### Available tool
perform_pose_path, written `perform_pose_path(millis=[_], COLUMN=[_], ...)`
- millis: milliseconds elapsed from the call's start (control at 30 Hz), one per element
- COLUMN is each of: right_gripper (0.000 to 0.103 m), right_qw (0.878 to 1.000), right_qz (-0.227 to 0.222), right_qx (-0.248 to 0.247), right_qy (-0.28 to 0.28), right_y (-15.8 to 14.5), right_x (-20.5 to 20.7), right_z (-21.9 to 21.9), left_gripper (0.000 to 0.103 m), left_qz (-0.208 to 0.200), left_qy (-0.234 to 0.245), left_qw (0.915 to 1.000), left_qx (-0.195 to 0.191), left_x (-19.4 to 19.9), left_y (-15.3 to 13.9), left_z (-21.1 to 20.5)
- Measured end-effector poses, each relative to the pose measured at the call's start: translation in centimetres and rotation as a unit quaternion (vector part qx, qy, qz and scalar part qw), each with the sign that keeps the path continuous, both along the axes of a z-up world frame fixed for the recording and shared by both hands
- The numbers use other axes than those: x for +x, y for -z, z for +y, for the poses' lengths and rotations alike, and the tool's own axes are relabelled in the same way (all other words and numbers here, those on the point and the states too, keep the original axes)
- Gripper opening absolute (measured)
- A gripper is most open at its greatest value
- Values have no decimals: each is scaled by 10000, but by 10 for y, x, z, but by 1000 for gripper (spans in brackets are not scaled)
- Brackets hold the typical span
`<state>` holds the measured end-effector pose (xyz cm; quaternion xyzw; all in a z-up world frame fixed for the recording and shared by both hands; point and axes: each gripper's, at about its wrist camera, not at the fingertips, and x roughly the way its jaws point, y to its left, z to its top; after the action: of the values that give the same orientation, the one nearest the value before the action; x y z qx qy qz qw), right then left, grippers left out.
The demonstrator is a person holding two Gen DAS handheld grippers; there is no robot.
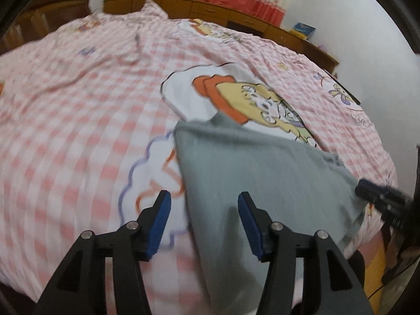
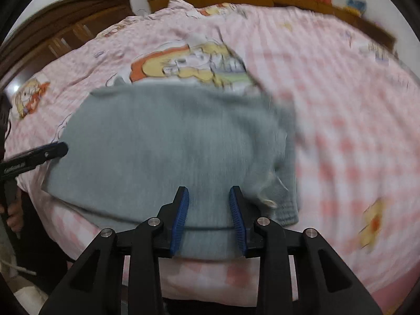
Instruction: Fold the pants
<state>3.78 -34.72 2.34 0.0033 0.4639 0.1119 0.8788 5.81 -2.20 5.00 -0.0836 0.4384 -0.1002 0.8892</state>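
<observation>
Each gripper has two black angular fingers with triangular cut-outs, jointed by round silver pins. The left gripper (image 1: 204, 224) and right gripper (image 2: 209, 219) carry ribbed blue pads (image 2: 180, 219) on their inner faces.

Left gripper (image 1: 204, 199) agape — right gripper (image 2: 209, 197) narrower, unclamped

The folded pants (image 2: 168, 144) lie on the bed (image 2: 341, 131) at its near edge. A headboard (image 2: 65, 26) stands at the bed's far left; a low cabinet (image 1: 236, 13) runs behind its far side.
</observation>
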Motion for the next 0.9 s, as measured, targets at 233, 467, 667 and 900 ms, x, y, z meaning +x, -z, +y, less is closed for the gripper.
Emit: perform_pose_path(millis=[233, 467, 667, 900], right_gripper=[33, 36, 36, 37], right_qw=[9978, 9979, 9972, 9968], right_qz=[-335, -349, -303, -148], right_qx=[473, 452, 475, 612], right_qy=[312, 291, 493, 497], right_y=[6, 5, -4, 9], right_x=[-12, -10, -16, -25], right_z=[-10, -8, -5, -1], left_gripper=[66, 70, 70, 72], left_qz=[209, 336, 324, 342], left_qy=[47, 218, 396, 401], left_qw=[9997, 9982, 9983, 9981], left_qx=[-130, -439, -275, -322], left_x=[-24, -31, -37, -37], left_y=[22, 26, 30, 32], left_z=[3, -4, -17, -16])
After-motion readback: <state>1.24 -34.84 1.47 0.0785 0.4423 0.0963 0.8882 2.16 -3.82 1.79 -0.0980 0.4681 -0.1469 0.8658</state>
